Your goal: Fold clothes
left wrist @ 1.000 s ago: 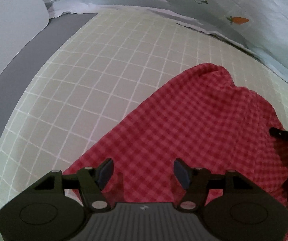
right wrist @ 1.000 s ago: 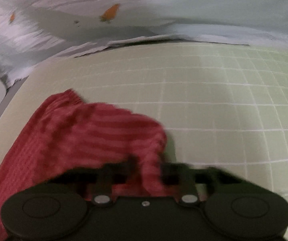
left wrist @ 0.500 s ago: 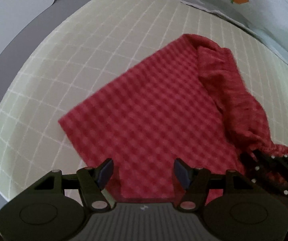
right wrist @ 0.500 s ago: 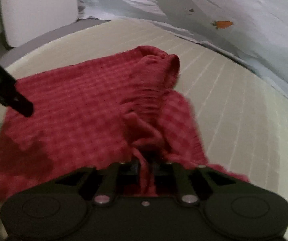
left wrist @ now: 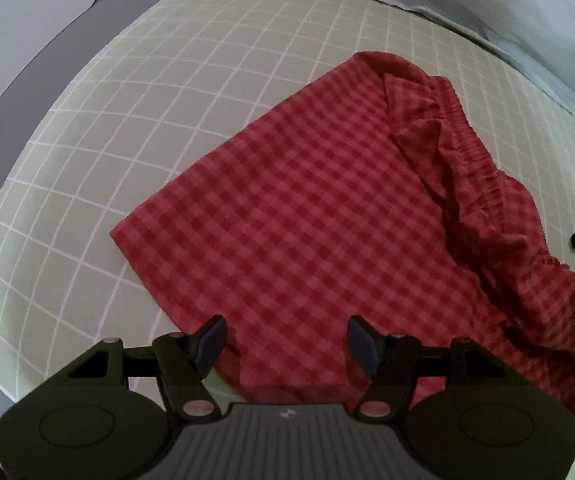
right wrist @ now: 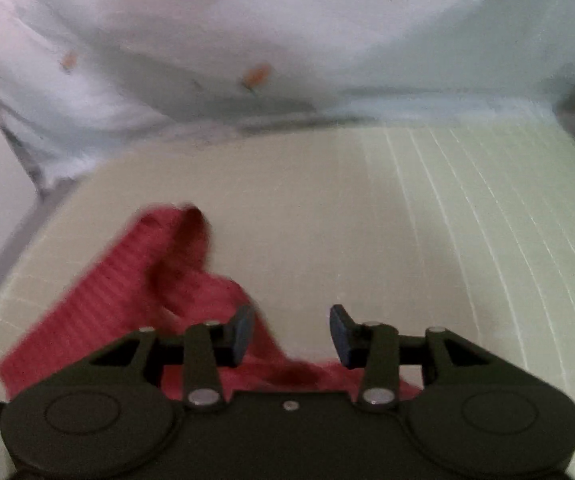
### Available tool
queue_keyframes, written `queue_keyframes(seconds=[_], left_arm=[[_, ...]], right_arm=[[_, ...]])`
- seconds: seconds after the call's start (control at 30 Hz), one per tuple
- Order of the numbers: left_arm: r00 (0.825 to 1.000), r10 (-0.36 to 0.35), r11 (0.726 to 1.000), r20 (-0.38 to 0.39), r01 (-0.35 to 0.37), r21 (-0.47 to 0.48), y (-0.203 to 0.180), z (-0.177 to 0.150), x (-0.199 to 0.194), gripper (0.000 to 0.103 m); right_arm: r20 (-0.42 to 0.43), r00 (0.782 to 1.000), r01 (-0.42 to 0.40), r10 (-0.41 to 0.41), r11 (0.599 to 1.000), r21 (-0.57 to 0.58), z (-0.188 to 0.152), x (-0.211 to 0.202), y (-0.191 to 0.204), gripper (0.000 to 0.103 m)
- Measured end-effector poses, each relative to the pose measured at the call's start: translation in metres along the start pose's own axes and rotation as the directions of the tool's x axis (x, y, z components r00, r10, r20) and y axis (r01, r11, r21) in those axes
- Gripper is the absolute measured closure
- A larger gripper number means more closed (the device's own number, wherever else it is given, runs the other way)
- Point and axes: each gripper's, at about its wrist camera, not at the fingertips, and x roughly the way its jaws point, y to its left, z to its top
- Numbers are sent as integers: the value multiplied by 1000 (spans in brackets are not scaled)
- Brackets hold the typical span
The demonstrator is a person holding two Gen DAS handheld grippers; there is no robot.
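Red checked garment spread on the grid-lined mat, both tools released.

The red-and-pink checked cloth garment lies mostly flat on the pale green mat with white grid lines, which covers the bed; its gathered elastic waistband is bunched and rumpled along the side toward the mat's right edge. The left tool hovers over the garment's near hem with its jaws spread wide and nothing between them. The right tool is likewise spread apart and empty, the garment lying just under and to the left of its fingers; this view is blurred. A pale blue sheet printed with small orange carrots is heaped along the mat's far edge.
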Motion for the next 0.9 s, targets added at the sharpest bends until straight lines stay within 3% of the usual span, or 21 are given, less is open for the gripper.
queue_keyframes(seconds=[0.1, 0.27, 0.4, 0.6, 0.77, 0.83, 0.9], left_arm=[[1000, 3, 1000, -17, -3, -6, 5, 1, 4, 35], [999, 5, 1000, -32, -6, -10, 7, 3, 9, 35], [999, 4, 1000, -38, -4, 4, 4, 3, 9, 35], [999, -2, 1000, -32, 3, 27, 0, 1, 6, 35], [999, 8, 1000, -39, -8, 11, 0, -1, 7, 34], [999, 10, 1000, -49, -10, -1, 1, 0, 10, 34], [998, 9, 1000, -54, -10, -9, 0, 1, 12, 34]], right_arm=[[-32, 999, 46, -44, 996, 80, 2, 9, -13, 60], [-82, 996, 46, -46, 999, 0, -17, 9, 5, 60], [-41, 997, 59, -64, 993, -99, -13, 0, 10, 60], [-92, 995, -36, 26, 994, -107, -1, 19, 9, 61], [-97, 990, -122, 104, 972, -199, 3, 15, 10, 56], [-114, 985, -151, 128, 965, -215, 5, 15, 10, 61], [-149, 980, -165, 133, 960, -226, 5, 19, 8, 79]])
